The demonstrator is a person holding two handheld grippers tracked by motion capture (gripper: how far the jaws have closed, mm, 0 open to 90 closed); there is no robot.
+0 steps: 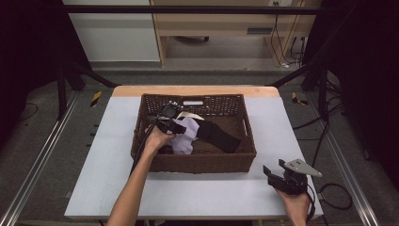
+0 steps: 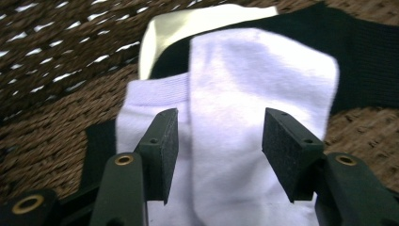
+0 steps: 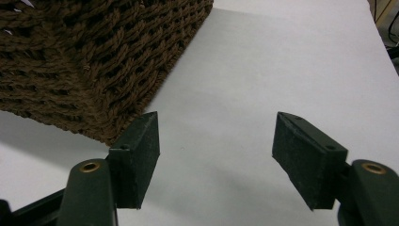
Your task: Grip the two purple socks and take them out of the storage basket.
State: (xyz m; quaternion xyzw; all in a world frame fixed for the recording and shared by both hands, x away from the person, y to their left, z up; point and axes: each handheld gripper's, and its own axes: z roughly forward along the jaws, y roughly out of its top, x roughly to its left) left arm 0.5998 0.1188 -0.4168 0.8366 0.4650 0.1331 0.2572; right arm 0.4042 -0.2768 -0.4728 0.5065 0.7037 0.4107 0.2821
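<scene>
Nearest to the camera in the high view, the right gripper sits low over the front right corner of the white table, held by the person's right hand, its grey three-cornered plate on top. Its jaws are spread wide with nothing between them. In the right gripper view those same jaws stand well apart over bare tabletop, and the near corner of the brown wicker basket rises just beyond the left jaw, not touching it.

Moving up the table, the person's left forearm reaches in from the bottom edge and over the basket's front wall. The left hand holds the left gripper inside the basket, on its left half, right over the pale lilac sock.

Now the left gripper view: the jaws are spread, and the lilac sock lies folded on the basket floor directly under and between them. The pads stand clear on either side of the fabric and do not pinch it.

Just beyond the lilac sock, a black sock lies across the basket floor, partly under the lilac one; in the high view this black sock stretches toward the basket's right half. Farther back still, a cream sock peeks out from beneath both, near the woven back wall.
</scene>
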